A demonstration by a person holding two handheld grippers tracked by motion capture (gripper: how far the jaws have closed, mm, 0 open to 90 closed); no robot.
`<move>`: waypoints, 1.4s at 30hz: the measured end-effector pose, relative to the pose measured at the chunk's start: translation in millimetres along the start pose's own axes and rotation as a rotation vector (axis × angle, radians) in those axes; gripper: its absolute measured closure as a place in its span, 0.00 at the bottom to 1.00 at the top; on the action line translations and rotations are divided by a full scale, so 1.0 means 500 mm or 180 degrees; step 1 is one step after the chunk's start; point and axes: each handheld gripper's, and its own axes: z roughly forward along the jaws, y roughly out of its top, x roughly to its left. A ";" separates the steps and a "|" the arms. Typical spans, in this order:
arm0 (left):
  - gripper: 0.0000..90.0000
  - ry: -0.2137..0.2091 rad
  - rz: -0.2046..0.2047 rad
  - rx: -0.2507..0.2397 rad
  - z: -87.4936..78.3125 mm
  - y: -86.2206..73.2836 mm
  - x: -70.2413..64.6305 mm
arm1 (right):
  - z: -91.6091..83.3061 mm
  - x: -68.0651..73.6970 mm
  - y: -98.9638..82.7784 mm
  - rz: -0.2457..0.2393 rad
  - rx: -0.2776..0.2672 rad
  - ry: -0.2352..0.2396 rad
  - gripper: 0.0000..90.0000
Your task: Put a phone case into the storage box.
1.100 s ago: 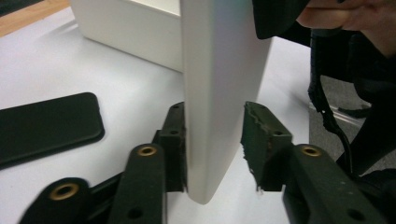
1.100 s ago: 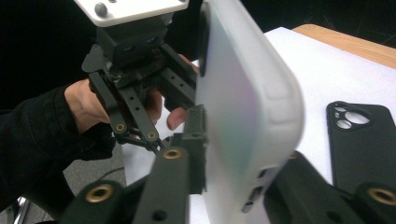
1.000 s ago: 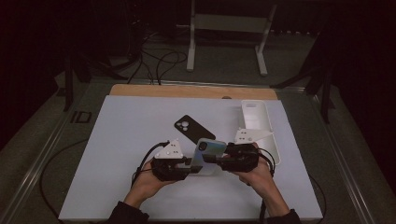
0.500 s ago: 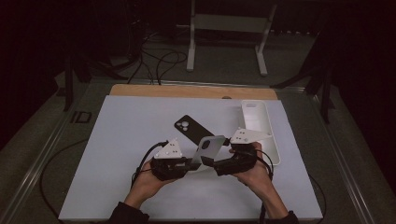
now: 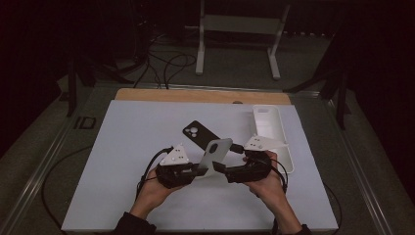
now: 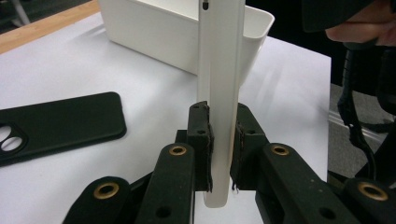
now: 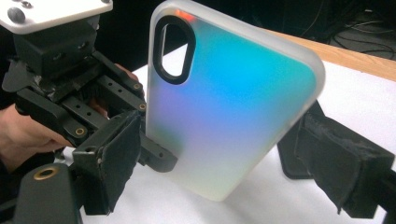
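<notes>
A frosted, iridescent phone case (image 5: 215, 152) stands tilted up on edge between both hands. My left gripper (image 6: 220, 154) is shut on its lower edge, pads pressing both faces (image 6: 219, 93); its jaws have just been closing on it. My right gripper (image 7: 229, 165) faces the case's back (image 7: 233, 107). Its jaws have just been opening and now stand wide on either side, with the right pad (image 7: 341, 168) clear of the case. In the high view the right gripper (image 5: 218, 168) sits just right of the left gripper (image 5: 203, 171).
A black phone case (image 5: 199, 134) lies flat on the white mat (image 5: 127, 147) behind the grippers. A long white tray (image 5: 274, 142) stands at the right, close behind my right hand. A wooden strip (image 5: 195, 95) borders the far edge.
The right gripper's jaws have opened off the case. The case has swung from lying nearly level between the two grippers to standing tilted up in the left one.
</notes>
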 end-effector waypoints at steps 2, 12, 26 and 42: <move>0.90 0.0014 -0.0001 0.0011 0.000 0.000 0.001 | 0.000 0.002 0.001 0.0051 -0.0042 -0.0029 0.16; 0.90 0.0061 0.0024 0.0034 0.010 0.001 -0.006 | 0.018 0.013 0.014 0.0349 -0.0172 -0.0165 0.17; 0.90 0.0039 0.0046 0.0036 0.023 0.006 -0.017 | 0.036 0.023 0.030 0.0550 -0.0378 -0.0332 0.17; 0.60 0.0139 -0.0038 -0.0048 0.016 0.004 -0.011 | 0.039 0.032 0.028 0.0357 -0.0343 -0.0389 0.19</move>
